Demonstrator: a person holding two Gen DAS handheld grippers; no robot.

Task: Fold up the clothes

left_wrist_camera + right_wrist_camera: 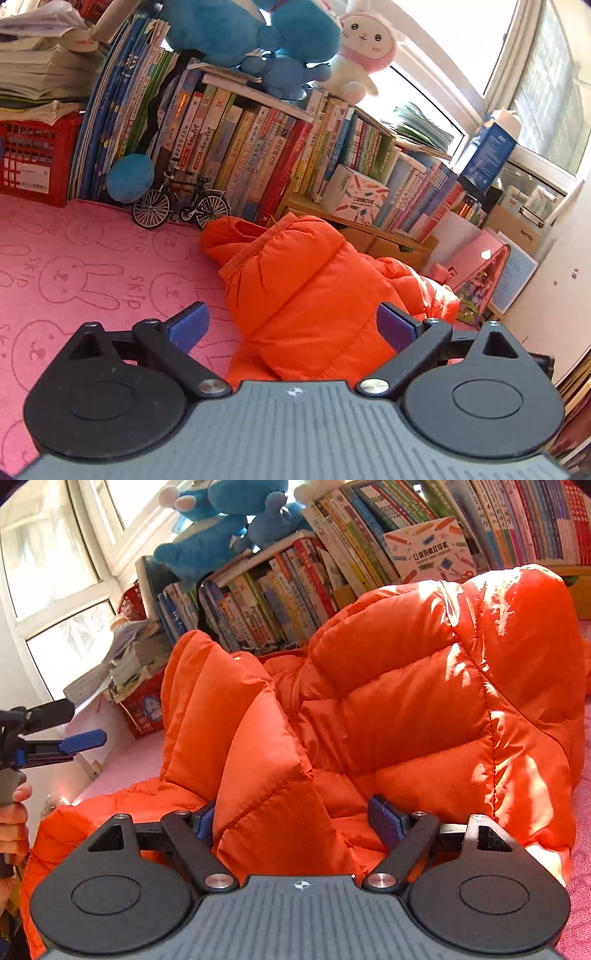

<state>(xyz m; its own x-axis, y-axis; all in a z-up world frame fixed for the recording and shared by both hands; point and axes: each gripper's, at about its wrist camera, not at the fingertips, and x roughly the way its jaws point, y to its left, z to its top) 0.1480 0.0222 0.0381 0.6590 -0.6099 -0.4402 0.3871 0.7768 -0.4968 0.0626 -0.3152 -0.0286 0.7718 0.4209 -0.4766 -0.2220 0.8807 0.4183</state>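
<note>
An orange puffer jacket (pixel 303 295) lies bunched on a pink rabbit-print mat (pixel 92 266). In the left wrist view my left gripper (pixel 291 315) hovers over the jacket's near edge. Its blue pads stand wide apart and touch nothing. In the right wrist view the jacket (pixel 406 701) fills the frame. My right gripper (pixel 293 808) is low on it, with a raised fold of fabric between its jaws. The left pad lies against the fold and the right pad stands clear of it. The left gripper (pixel 79 723) shows at the far left, held by a hand (pixel 14 812).
A row of books (pixel 240 155) lines the back of the mat, with blue plush toys (pixel 240 29) on top. A model bicycle (pixel 181 206) and a red basket (pixel 33 158) stand at the back left. A wooden drawer unit (pixel 369 236) sits behind the jacket.
</note>
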